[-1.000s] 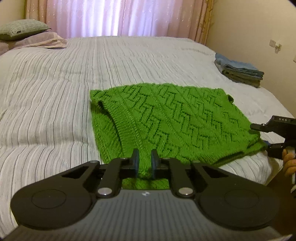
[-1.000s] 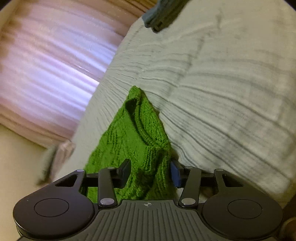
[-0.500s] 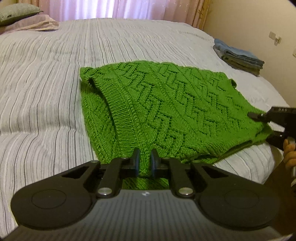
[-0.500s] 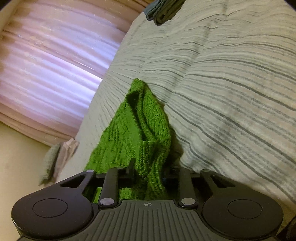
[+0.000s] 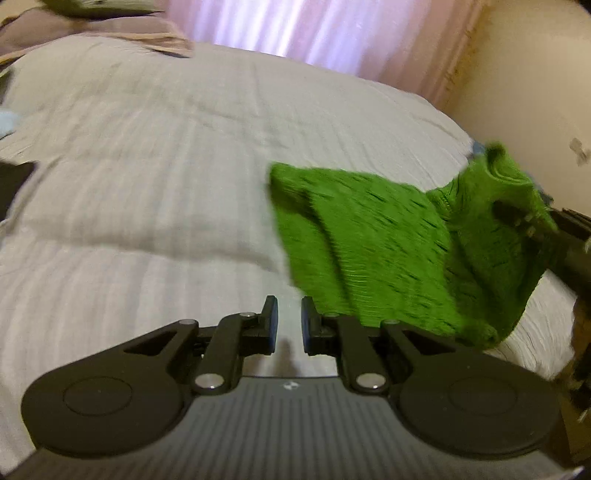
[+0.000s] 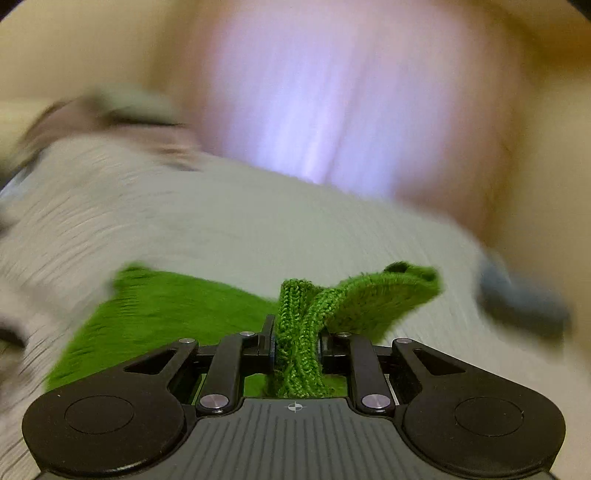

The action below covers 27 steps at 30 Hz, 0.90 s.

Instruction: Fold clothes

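Since a second ago the sweater [image 5: 388, 243] has left my left gripper [image 5: 289, 325]: it was pinched there by the near hem, and now those jaws stand nearly closed with bare bedspread showing in the gap, gripping nothing. My right gripper [image 6: 295, 350], which stood wide around the cloth then, is clamped on a bunched knit edge, and that edge has come up off the bed.

So the sweater now lies half on the bed [image 5: 166, 177], half in the air. In the left view its far right corner is hoisted highest, where the right gripper [image 5: 546, 236] holds it, and the cloth slopes down from there to a low edge still resting on the spread, just right of my left fingers. In the right view a flap of knit curls over past the jaws to the right while the flat part spreads away to the left.

What the next move turns on, as I judge it: the sweater lies to the right of my left gripper and its long run goes from my right gripper leftward. The right hand owns the cloth; carrying that lifted edge over to the left should close the fold.

Pink curtains [image 5: 325, 33] and a pillow [image 5: 96, 22] sit behind, blurred.
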Each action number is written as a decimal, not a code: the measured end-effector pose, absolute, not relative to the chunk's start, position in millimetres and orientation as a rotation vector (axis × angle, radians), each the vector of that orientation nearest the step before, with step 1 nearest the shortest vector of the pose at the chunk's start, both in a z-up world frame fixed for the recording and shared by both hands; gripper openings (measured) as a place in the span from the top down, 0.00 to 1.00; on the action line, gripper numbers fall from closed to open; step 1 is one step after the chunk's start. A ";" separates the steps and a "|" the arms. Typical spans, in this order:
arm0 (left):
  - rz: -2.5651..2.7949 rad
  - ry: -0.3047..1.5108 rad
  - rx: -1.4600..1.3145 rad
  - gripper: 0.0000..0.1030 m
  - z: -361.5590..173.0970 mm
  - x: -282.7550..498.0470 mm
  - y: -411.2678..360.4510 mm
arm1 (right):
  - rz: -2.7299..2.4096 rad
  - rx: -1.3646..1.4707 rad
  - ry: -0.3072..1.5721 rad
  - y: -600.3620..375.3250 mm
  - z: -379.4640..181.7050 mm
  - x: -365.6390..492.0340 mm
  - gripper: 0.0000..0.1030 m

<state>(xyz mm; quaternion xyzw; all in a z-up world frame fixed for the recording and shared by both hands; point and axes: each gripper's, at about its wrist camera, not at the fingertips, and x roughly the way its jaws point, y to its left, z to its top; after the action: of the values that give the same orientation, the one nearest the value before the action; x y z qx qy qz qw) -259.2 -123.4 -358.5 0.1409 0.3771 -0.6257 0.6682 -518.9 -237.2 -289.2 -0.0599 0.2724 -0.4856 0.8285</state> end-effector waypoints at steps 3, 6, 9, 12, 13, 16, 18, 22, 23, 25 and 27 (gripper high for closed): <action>-1.367 0.863 0.307 0.90 -359.1 -239.1 -108.7 | -0.879 -0.212 0.648 -210.2 -317.0 -480.2 0.84; -1.340 0.891 0.306 0.90 -363.3 -224.1 -95.6 | -0.763 -0.225 0.739 -190.9 -350.2 -452.1 0.83; -1.336 0.920 0.297 0.90 -369.1 -216.5 -88.5 | -0.765 -0.302 0.792 -180.7 -370.4 -443.2 0.83; -1.343 0.928 0.288 0.90 -370.5 -214.7 -88.6 | -0.780 -0.296 0.770 -183.0 -360.2 -444.5 0.83; -1.349 0.926 0.284 0.90 -370.4 -214.9 -89.8 | -0.779 -0.309 0.771 -181.8 -359.3 -444.2 0.83; -1.374 0.920 0.273 0.90 -367.8 -217.4 -92.1 | -0.740 -0.366 0.819 -170.8 -368.4 -439.0 0.72; -1.389 0.916 0.264 0.90 -366.1 -219.5 -92.1 | -0.725 -0.415 0.858 -161.6 -379.5 -436.9 0.69; -1.408 0.929 0.255 0.90 -367.8 -224.0 -91.1 | -0.759 -0.272 0.797 -159.2 -364.7 -455.4 0.29; -1.413 0.932 0.255 0.90 -368.6 -225.4 -90.8 | -0.768 -0.208 0.770 -160.5 -358.4 -461.7 0.19; -1.425 0.934 0.258 0.90 -369.8 -228.0 -89.8 | -0.782 -0.008 0.651 -165.5 -342.6 -487.0 0.19; -1.437 0.935 0.260 0.90 -370.9 -230.5 -88.7 | -0.817 0.236 0.509 -173.1 -329.8 -520.1 0.20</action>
<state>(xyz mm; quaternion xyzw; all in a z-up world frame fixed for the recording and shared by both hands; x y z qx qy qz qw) -230.5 -88.7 -370.9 0.1145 0.4110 -0.6318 0.6472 -520.1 -173.1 -329.8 0.1132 0.2444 -0.3921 0.8796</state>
